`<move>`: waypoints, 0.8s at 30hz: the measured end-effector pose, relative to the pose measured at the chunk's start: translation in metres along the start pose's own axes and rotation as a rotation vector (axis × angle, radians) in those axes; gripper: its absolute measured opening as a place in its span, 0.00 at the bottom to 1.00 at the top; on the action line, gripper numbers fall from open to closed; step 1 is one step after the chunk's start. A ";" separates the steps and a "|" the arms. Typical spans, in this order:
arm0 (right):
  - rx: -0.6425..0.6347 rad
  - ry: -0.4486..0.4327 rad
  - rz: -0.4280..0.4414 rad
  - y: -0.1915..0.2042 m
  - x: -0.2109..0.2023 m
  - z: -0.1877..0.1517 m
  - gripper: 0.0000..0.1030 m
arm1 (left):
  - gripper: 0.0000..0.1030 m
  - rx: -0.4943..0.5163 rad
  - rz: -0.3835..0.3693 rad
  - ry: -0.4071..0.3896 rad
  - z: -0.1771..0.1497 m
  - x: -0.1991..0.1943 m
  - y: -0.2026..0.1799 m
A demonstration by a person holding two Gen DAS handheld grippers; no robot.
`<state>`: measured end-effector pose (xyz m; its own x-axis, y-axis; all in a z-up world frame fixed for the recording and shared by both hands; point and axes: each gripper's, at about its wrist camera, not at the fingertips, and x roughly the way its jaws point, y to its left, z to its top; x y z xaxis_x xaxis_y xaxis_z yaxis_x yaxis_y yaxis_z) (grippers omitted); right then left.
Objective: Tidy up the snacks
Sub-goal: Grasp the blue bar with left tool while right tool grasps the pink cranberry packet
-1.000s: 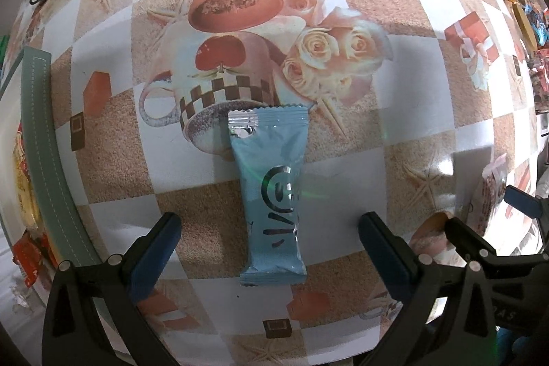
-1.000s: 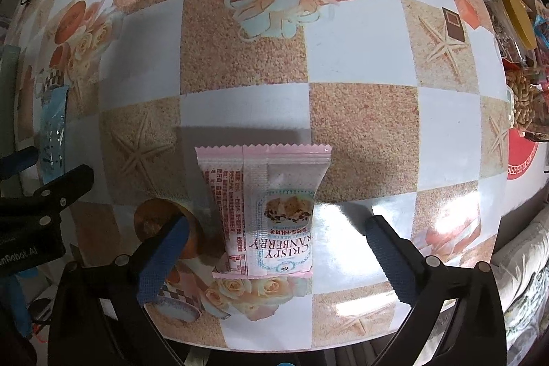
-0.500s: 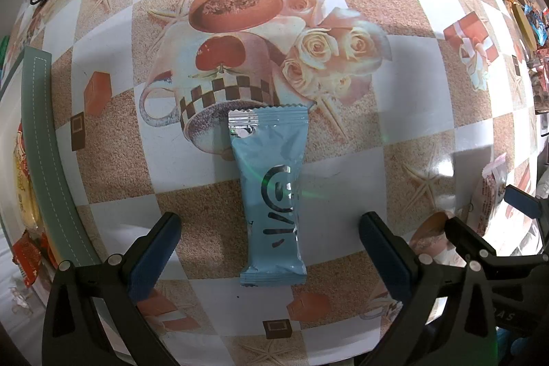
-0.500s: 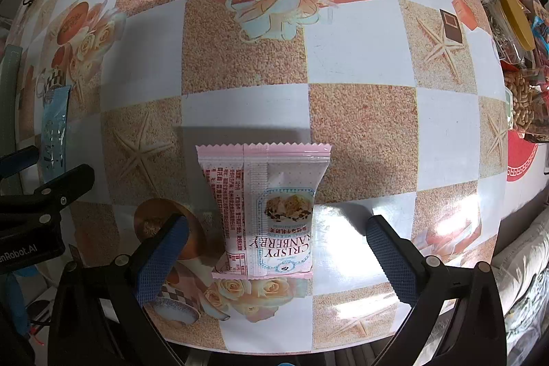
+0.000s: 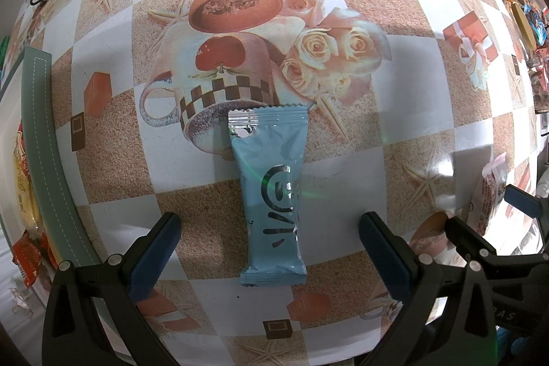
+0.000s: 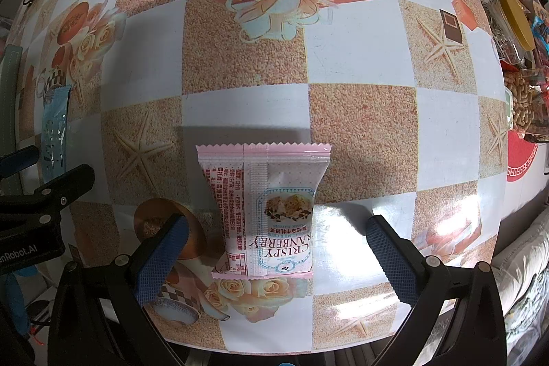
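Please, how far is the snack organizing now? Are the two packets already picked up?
Nothing looks sorted yet. The blue packet lies flat between the open left tongs, and the pink cranberry packet lies between the open right tongs; neither is gripped. Left to do: close on each, lift and place them.

Snack pile (image 6: 521, 33) at right edge cut off, blurred; pink pack (image 5: 492, 194) partly hidden.

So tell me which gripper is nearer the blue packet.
Left. The left gripper straddles the blue packet, fingers open either side. The right gripper sits off to its right, around the pink packet.
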<state>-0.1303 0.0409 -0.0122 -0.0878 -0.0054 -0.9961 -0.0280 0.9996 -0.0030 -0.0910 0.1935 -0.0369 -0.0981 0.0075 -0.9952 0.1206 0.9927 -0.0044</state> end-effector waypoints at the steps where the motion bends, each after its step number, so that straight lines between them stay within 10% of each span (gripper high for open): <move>1: 0.000 0.000 0.000 0.000 0.000 0.000 1.00 | 1.00 0.000 0.000 0.000 0.000 0.000 0.000; 24: -0.002 -0.002 -0.001 0.000 0.000 0.000 1.00 | 1.00 -0.003 0.000 -0.002 0.003 0.002 -0.001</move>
<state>-0.1308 0.0409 -0.0121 -0.0856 -0.0063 -0.9963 -0.0303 0.9995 -0.0037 -0.0882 0.1926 -0.0392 -0.0959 0.0076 -0.9954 0.1174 0.9931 -0.0038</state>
